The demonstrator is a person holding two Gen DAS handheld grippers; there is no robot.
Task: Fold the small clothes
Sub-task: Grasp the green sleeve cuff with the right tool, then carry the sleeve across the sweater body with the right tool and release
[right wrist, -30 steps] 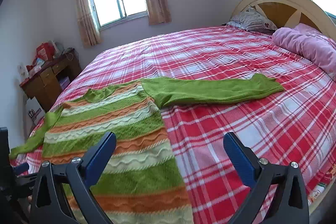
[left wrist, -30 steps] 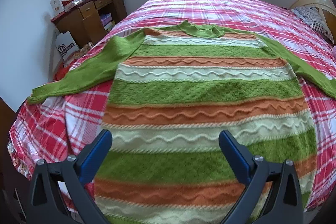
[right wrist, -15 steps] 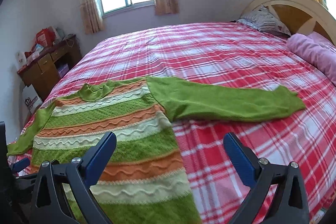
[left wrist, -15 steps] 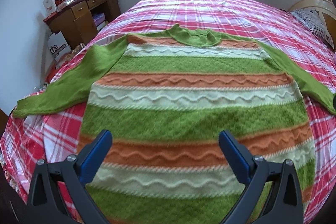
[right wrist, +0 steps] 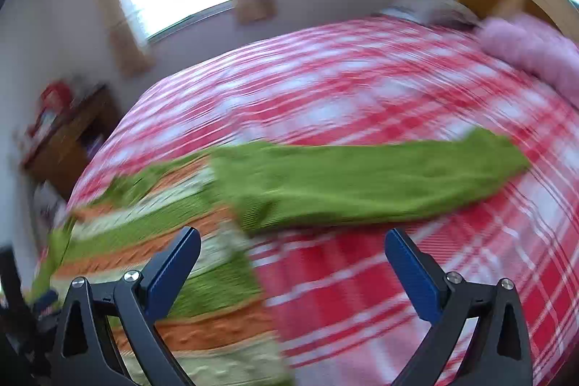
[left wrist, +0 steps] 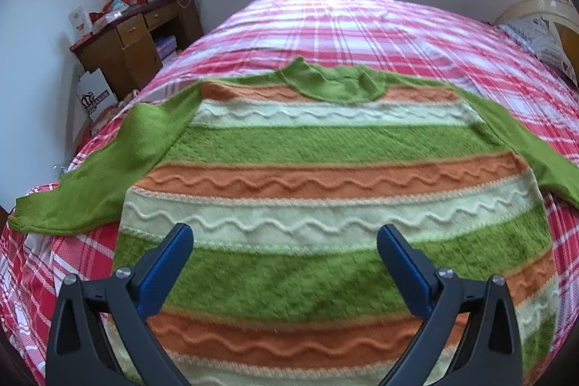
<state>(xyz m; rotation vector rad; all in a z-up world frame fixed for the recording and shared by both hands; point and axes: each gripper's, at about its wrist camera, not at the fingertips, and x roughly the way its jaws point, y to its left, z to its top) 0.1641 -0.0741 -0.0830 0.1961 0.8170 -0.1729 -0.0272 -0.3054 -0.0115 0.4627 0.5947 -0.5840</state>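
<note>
Bedspread (left wrist: 380, 24), red-and-white plaid — fills most of both views, running to the window wall at the top of the frame. Sweater (left wrist: 325, 147), striped green, orange and cream, lies flat on it across the centre and lower half of the left wrist view; one green sleeve (right wrist: 362, 179) stretches toward the right in the blurred right wrist view. Wooden desk (left wrist: 137, 42), cluttered, upper left. Pink bedding (right wrist: 532, 49), upper right. Left gripper (left wrist: 284, 254), jaws wide apart, above the sweater's body. Right gripper (right wrist: 291, 257), jaws likewise apart — just below the sleeve, holding nothing.
</note>
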